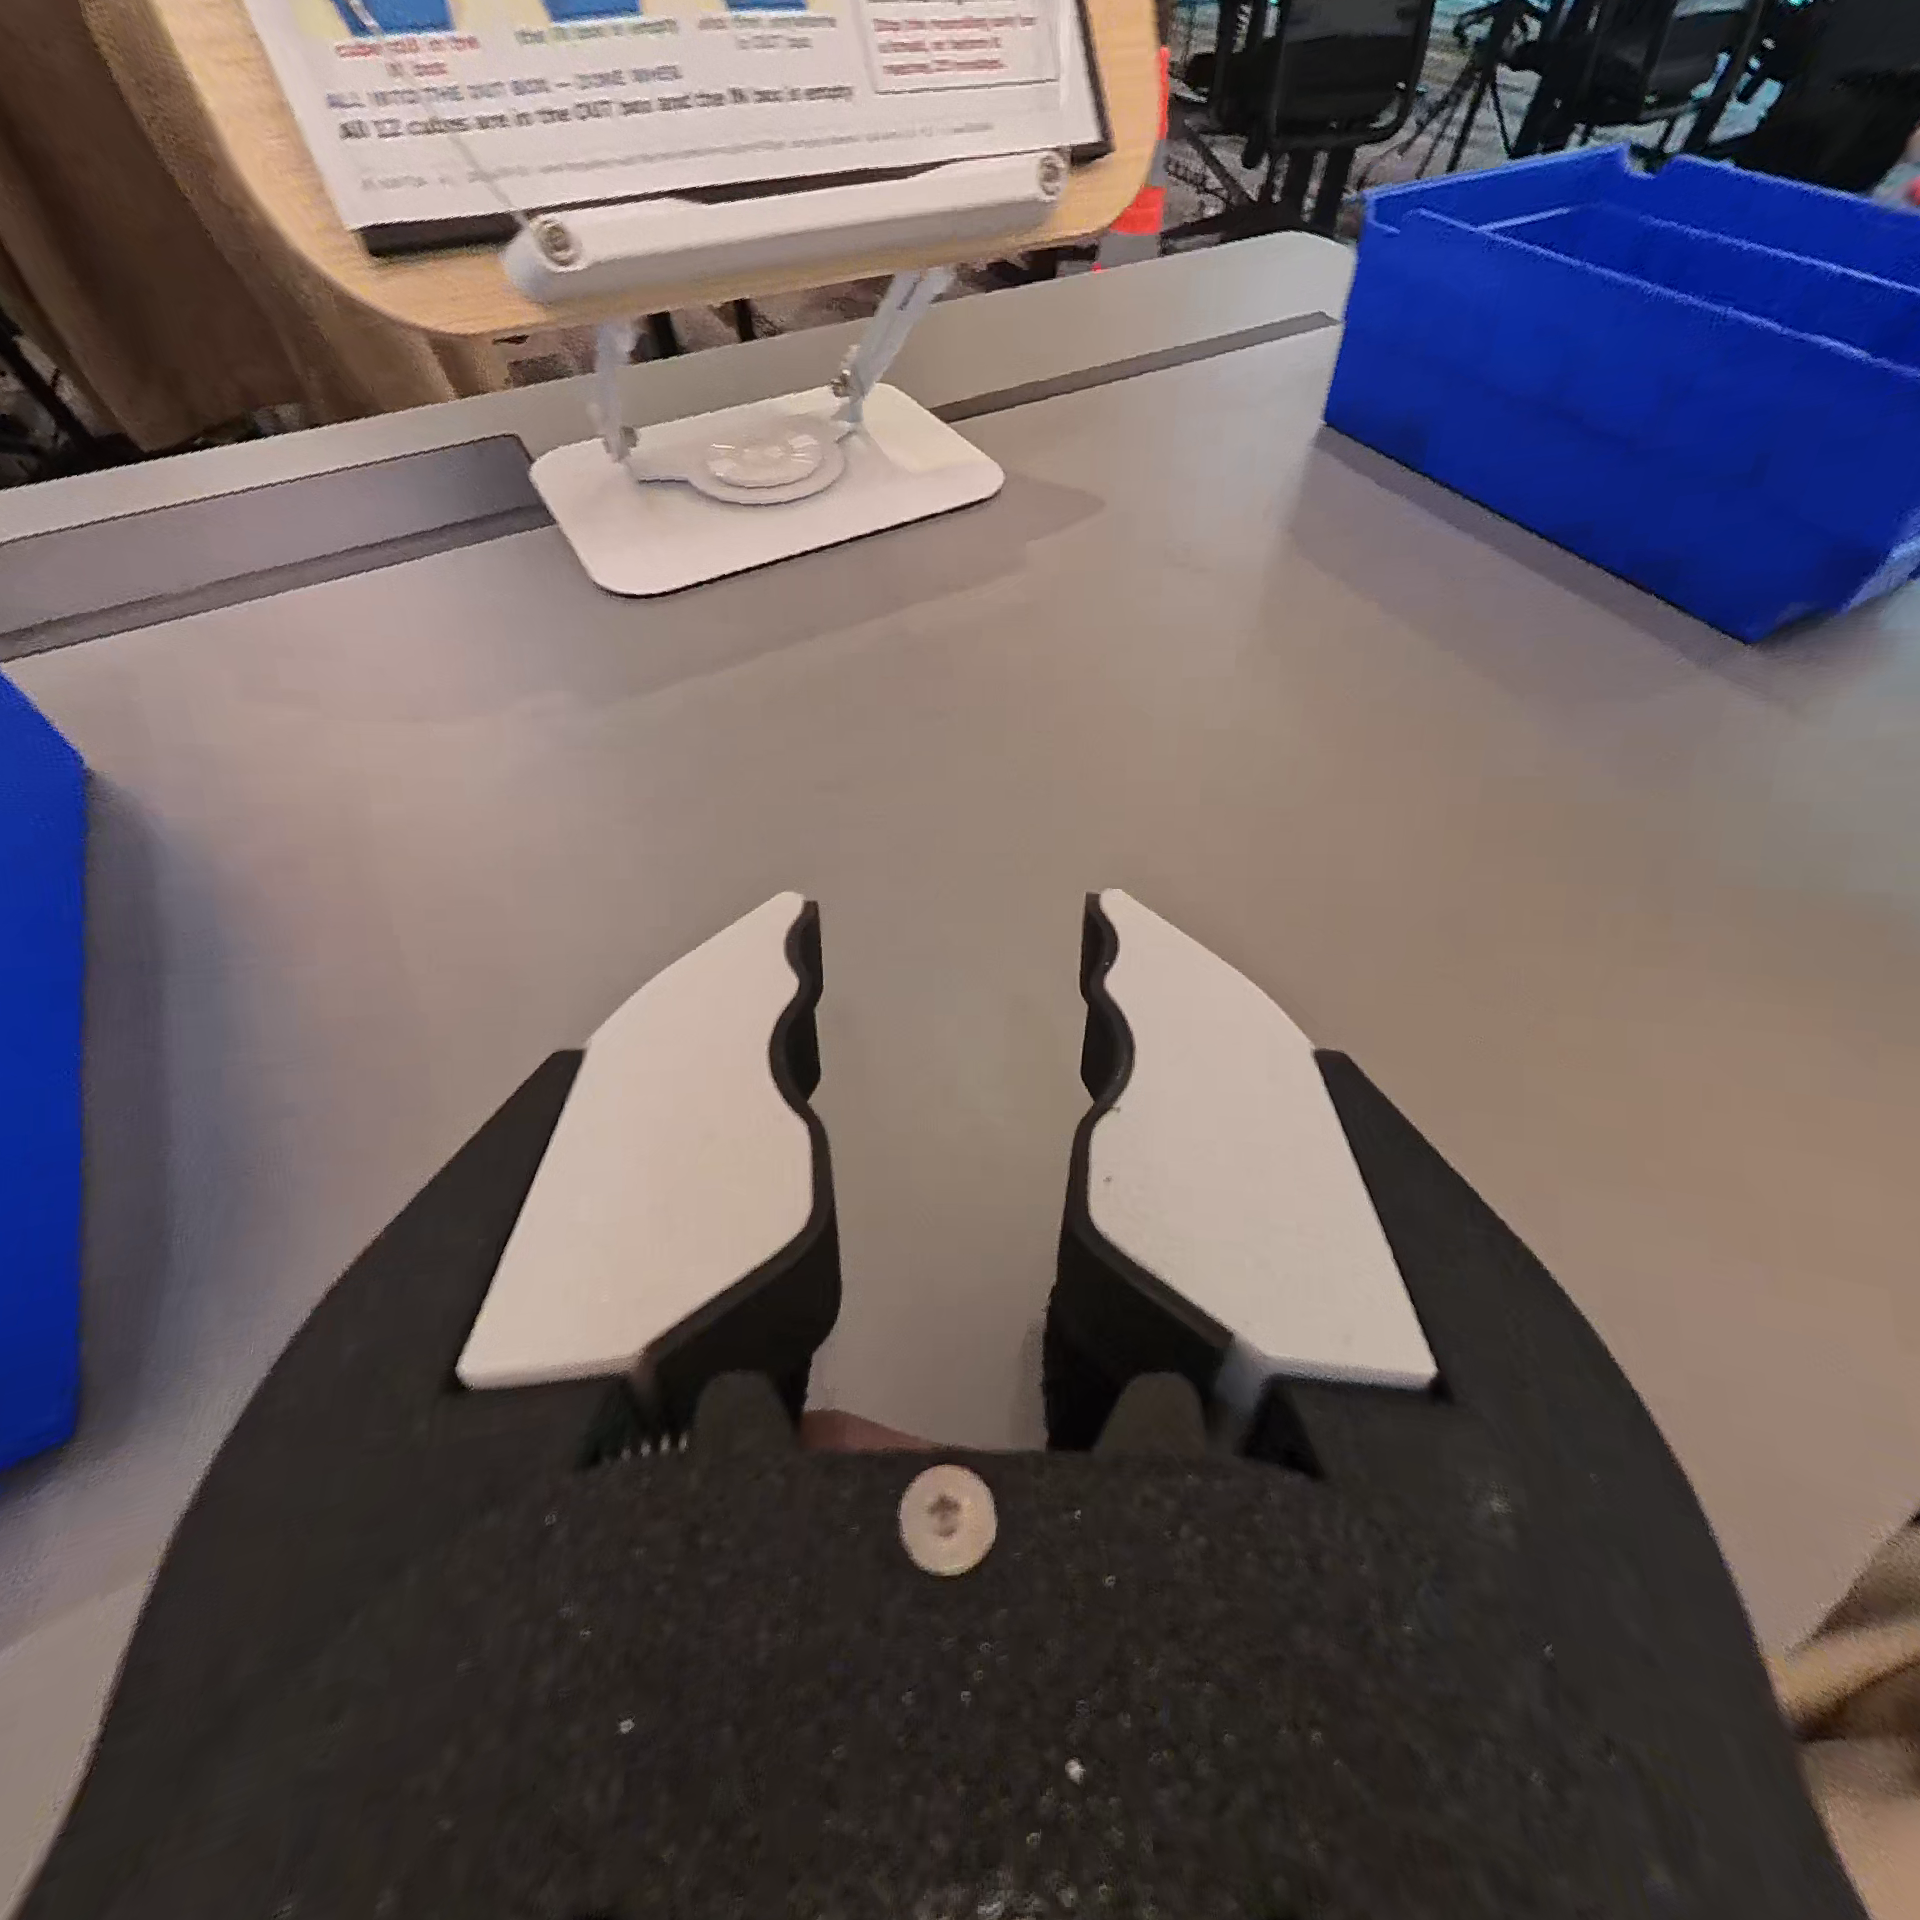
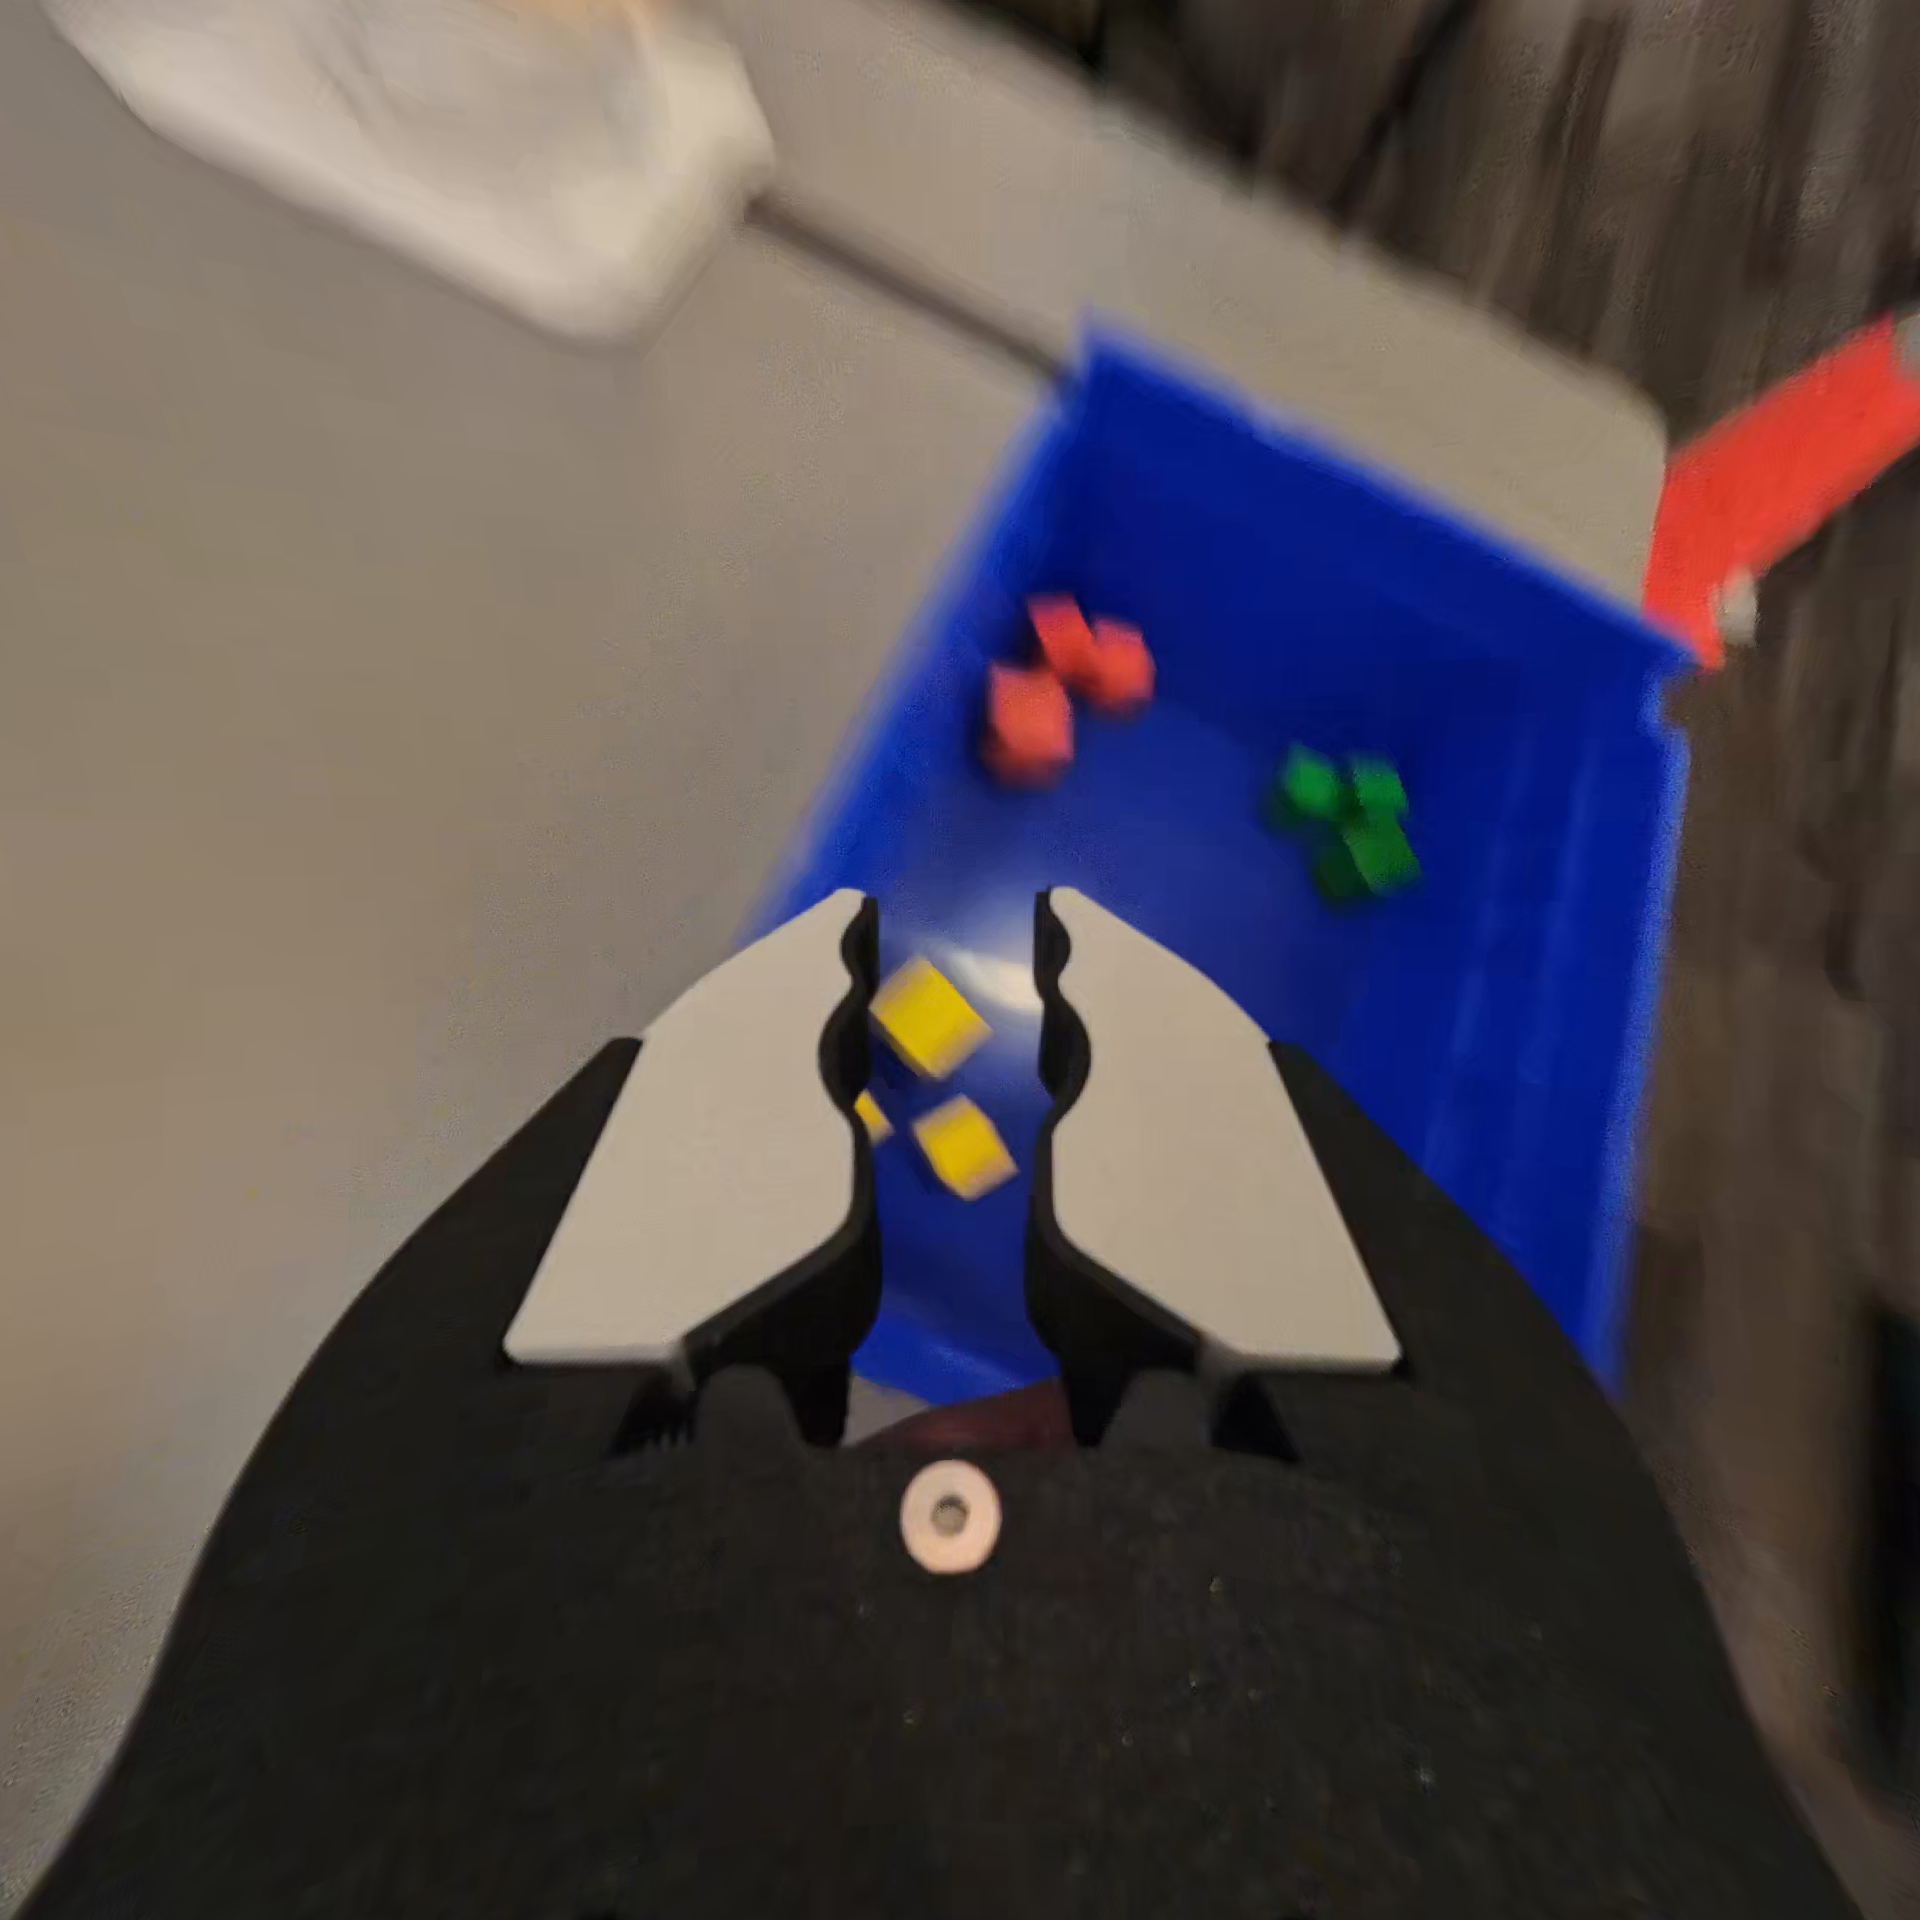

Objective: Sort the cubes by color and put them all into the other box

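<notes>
- Left gripper point(image 1: 951, 914): white fingers with black wavy pads, jaws apart, nothing between them; it hangs above bare grey table point(image 1: 1143, 779), pointing toward 12 o'clock.
- Blue box, right side point(image 1: 1621, 416): at 2 o'clock from the left gripper, standing on the table near its far edge; an inner wall or divider shows, the contents do not show from this angle.
- Second blue box point(image 1: 36, 1091): only a corner shows, at 9 o'clock at the left picture edge; its inside is out of sight.
- Sign stand point(image 1: 769, 488): white flat base on the table at 12 o'clock, two thin legs carrying a wooden board point(image 1: 727, 281) with a printed sheet clipped to it.
- Right gripper point(image 2: 956, 909): same build, jaws apart and empty, held over the near end of the blue box; this view is motion-blurred.
- Blue box in the right wrist view point(image 2: 1538, 935): open top, running from 6 o'clock toward 1 o'clock, holding all cubes visible here.
- Red cubes point(image 2: 1070, 686): a cluster on the box floor at 12 o'clock from the fingertips, touching or nearly so; about three, the count blurred.
- Green cubes point(image 2: 1345, 826): a tight cluster at 2 o'clock, well apart from the red ones.
- Yellow cubes point(image 2: 930, 1013): seen through the gap between the fingers, on the box floor; two whole and a third partly hidden by the left finger.
- Red object point(image 2: 1787, 478): beyond the box's far corner at 1 o'clock; too blurred to identify.
</notes>
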A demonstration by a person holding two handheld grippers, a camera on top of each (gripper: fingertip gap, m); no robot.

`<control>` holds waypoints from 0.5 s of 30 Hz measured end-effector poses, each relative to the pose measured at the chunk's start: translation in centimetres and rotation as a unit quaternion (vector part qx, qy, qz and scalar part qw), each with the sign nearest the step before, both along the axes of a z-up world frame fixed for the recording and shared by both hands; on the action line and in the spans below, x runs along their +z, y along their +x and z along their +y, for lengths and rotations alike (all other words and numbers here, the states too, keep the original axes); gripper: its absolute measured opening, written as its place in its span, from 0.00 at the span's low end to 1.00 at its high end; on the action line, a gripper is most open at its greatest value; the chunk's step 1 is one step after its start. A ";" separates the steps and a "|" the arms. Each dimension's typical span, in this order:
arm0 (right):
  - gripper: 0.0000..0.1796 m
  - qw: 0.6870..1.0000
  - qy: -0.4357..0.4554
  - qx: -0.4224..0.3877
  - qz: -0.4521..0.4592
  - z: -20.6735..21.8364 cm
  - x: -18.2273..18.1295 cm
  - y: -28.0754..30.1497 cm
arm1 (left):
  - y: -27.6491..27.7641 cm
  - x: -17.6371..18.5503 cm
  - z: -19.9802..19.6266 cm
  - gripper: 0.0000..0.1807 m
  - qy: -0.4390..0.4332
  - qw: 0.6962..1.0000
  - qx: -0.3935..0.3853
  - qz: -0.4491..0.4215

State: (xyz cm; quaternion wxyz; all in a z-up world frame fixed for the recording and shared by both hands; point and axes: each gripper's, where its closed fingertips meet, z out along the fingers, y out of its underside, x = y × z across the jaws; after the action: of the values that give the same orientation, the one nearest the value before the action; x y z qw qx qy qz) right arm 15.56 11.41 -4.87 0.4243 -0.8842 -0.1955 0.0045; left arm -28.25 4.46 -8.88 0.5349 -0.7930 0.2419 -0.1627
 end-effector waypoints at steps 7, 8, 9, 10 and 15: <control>0.21 0.959 0.217 0.064 0.173 -4.5 0.6 -16.8 | -2.8 0.1 0.6 0.27 0.026 0.997 0.059 -0.041; 0.21 0.956 0.230 0.061 0.169 -4.7 -0.2 -18.2 | -3.0 0.2 0.5 0.28 0.031 0.996 0.064 -0.044; 0.21 0.956 0.234 0.066 0.166 -4.9 -1.2 -19.6 | -3.1 0.2 0.4 0.29 0.036 0.996 0.066 -0.046; 0.22 0.956 0.235 0.073 0.158 -5.1 -1.9 -21.0 | -3.1 0.2 0.3 0.29 0.038 0.996 0.066 -0.045; 0.21 0.944 0.293 0.040 0.150 -5.9 -2.9 -22.9 | -3.1 -0.9 -0.1 0.30 0.035 0.995 0.080 -0.042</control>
State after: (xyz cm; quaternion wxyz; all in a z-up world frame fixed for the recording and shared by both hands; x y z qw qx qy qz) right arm -7.37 5.52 -7.76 0.6881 -0.7016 -0.1576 0.0966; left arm -31.34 4.36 -9.80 0.5830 -0.7834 0.1604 -0.1437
